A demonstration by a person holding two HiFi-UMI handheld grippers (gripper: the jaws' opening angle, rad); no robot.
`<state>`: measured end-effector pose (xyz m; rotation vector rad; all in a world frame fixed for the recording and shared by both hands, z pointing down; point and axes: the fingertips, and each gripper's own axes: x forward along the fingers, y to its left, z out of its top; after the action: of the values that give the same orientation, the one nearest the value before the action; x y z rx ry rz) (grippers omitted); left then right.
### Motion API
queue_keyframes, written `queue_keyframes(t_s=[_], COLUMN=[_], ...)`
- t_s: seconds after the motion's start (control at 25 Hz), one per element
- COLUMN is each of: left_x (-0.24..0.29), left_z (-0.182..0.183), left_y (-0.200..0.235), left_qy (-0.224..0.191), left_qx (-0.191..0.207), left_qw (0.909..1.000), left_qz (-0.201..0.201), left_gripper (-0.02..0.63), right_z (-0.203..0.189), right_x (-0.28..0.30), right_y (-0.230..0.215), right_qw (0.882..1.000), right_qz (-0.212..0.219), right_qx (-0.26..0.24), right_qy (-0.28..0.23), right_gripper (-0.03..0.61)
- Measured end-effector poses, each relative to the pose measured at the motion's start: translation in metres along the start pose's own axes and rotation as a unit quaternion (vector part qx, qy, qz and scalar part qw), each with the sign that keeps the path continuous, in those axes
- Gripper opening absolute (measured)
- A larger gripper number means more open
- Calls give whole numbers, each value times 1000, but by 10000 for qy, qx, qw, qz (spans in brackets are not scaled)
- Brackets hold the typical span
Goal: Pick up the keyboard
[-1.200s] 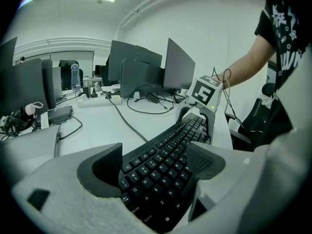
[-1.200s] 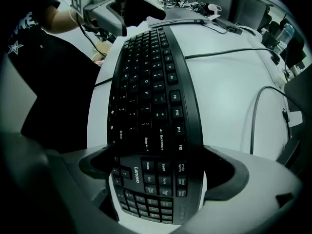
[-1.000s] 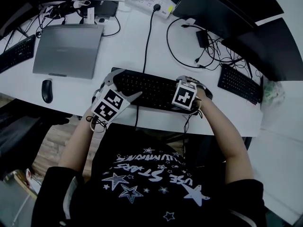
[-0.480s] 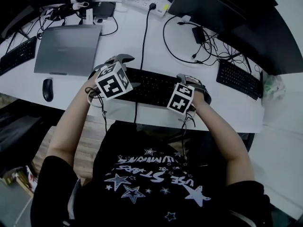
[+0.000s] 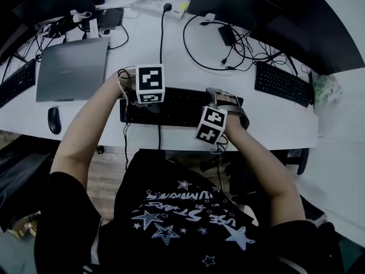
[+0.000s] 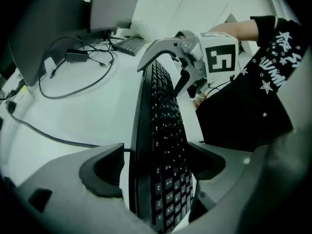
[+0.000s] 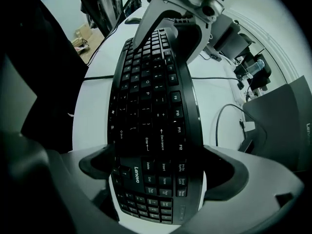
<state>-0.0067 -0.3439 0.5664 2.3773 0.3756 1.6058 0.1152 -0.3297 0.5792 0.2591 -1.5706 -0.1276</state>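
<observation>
- The black full-size keyboard [image 5: 179, 104] lay along the near edge of the white tabletop [image 5: 188, 50], straight in front of the person and between the two grippers.
- The left gripper [image 5: 147, 99] stood at the keyboard's left end. In the left gripper view its jaws were drawn in narrow, one on the key side and the other on the underside, pinching the end through its thickness.
- The right gripper [image 5: 228, 104] stood at the number-pad end. In the right gripper view its jaws were spread wide and bore on the front and back edges, clamping the keyboard across its depth.
- Done, by the look of it: both ends reached and both grips closed.
- A jaw under the left end suggested that end was already tipped off the tabletop. The head view showed no clear gap beneath the keyboard, so a full lift could not be confirmed.
- Left, as a judgement: raising both ends together and level, with the keyboard's thin black cable [image 5: 159, 133] hanging off the front edge free to trail.
</observation>
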Motion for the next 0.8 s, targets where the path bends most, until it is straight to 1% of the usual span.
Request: queue_keyframes(t_s=[0.12, 0.2, 0.28, 0.32, 0.36, 0.4, 0.44, 0.64, 0.72, 0.8], left_x=[12, 18, 20, 21, 21, 20, 20, 17, 14, 8], left_z=[-8, -15, -18, -20, -20, -21, -20, -18, -15, -10], left_y=[-7, -15, -24, -26, -27, -28, -28, -34, -40, -47], left_qy=[481, 789, 992, 1073, 1132, 1166, 1182, 1173, 1080, 885], left_qx=[50, 55, 72, 112, 176, 237, 267, 234, 202, 115], left_qw=[9982, 9944, 9903, 9890, 9884, 9880, 9879, 9889, 9898, 9912], left_qz=[-363, -698, -970, -1010, -1002, -981, -968, -880, -907, -974], left_gripper=[405, 405, 403, 398, 345, 257, 254, 196, 165, 116], right_z=[0, -1, -1, -1, -2, -2, -3, -3, -5, -5], right_x=[-3, -6, -8, -9, -10, -10, -11, -16, -20, -25], right_y=[1, 1, 2, 2, 2, 3, 3, 7, 8, 8], right_qw=[9998, 9993, 9984, 9980, 9975, 9971, 9966, 9936, 9905, 9846], right_qz=[-201, -378, -554, -630, -698, -758, -813, -1108, -1334, -1683], right_qx=[-5, -10, -20, -27, -32, -32, -29, -44, -85, -164], right_qy=[-21, -35, -60, -76, -89, -97, -105, -231, -322, -448], right_gripper=[554, 554, 554, 554, 554, 554, 554, 554, 554, 554])
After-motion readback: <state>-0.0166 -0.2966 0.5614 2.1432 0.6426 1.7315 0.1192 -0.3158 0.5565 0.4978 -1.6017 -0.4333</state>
